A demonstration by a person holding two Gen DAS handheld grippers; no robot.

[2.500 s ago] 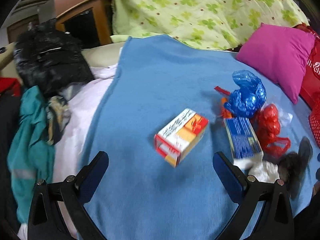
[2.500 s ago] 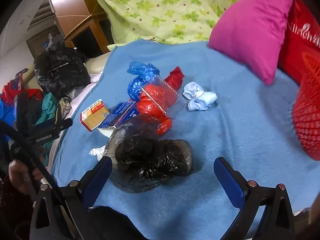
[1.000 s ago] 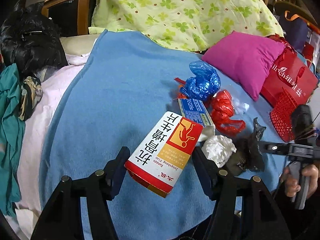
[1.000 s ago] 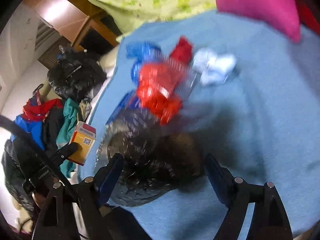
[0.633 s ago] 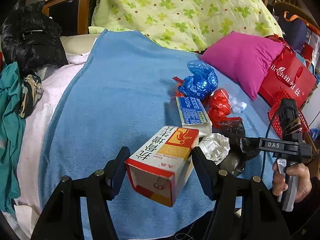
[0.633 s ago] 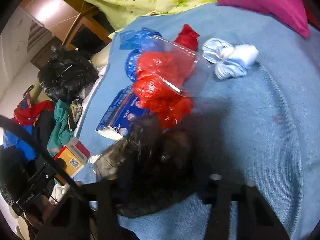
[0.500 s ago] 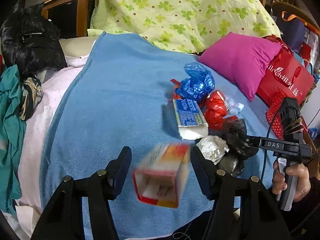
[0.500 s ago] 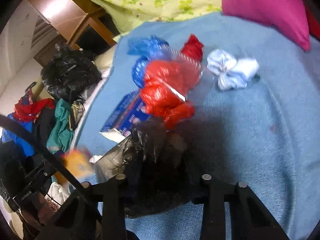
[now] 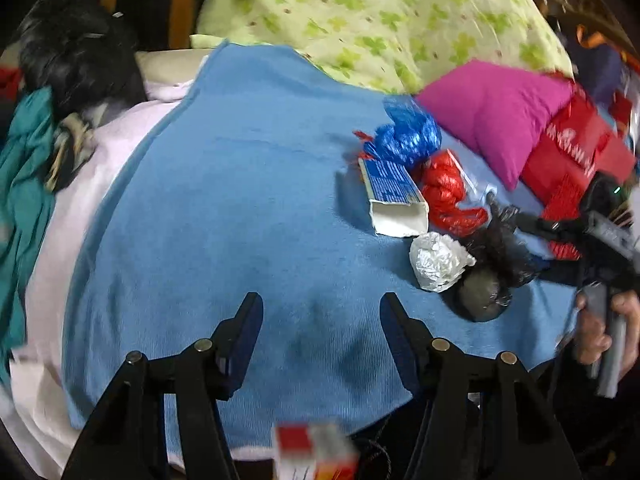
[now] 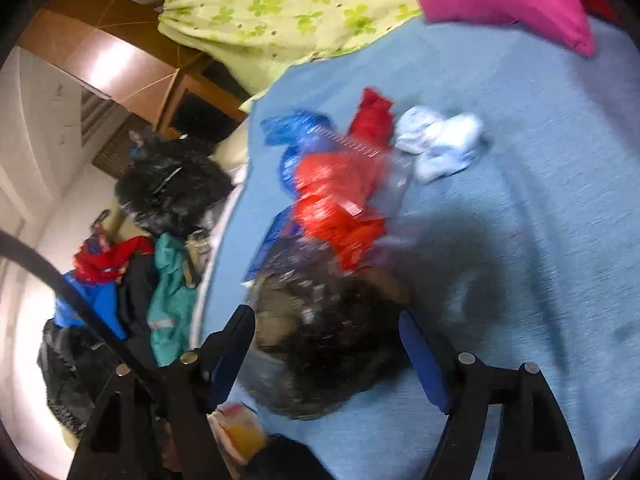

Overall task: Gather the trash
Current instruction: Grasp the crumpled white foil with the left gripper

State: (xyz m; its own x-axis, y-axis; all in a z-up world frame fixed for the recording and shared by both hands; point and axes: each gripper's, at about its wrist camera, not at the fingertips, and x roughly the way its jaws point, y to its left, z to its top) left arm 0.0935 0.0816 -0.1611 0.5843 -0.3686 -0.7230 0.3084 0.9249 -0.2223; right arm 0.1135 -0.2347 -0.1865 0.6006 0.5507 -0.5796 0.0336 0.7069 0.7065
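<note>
Black bag (image 10: 324, 340) sits crumpled on blue blanket (image 10: 540, 240) near the bed edge, between right gripper (image 10: 326, 348) jaws, which are opening w/ pads off it. Looks light, soft, slippery film, so prob pinch a bunched fold up top. Left gripper (image 9: 320, 332) is spreading, empty.

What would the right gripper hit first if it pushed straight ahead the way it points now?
Most likely the black plastic bag: it lies on the blue blanket directly between the right gripper's opening jaws, pads apparently clear of it. The frame is blurred, so depth is uncertain.
</note>
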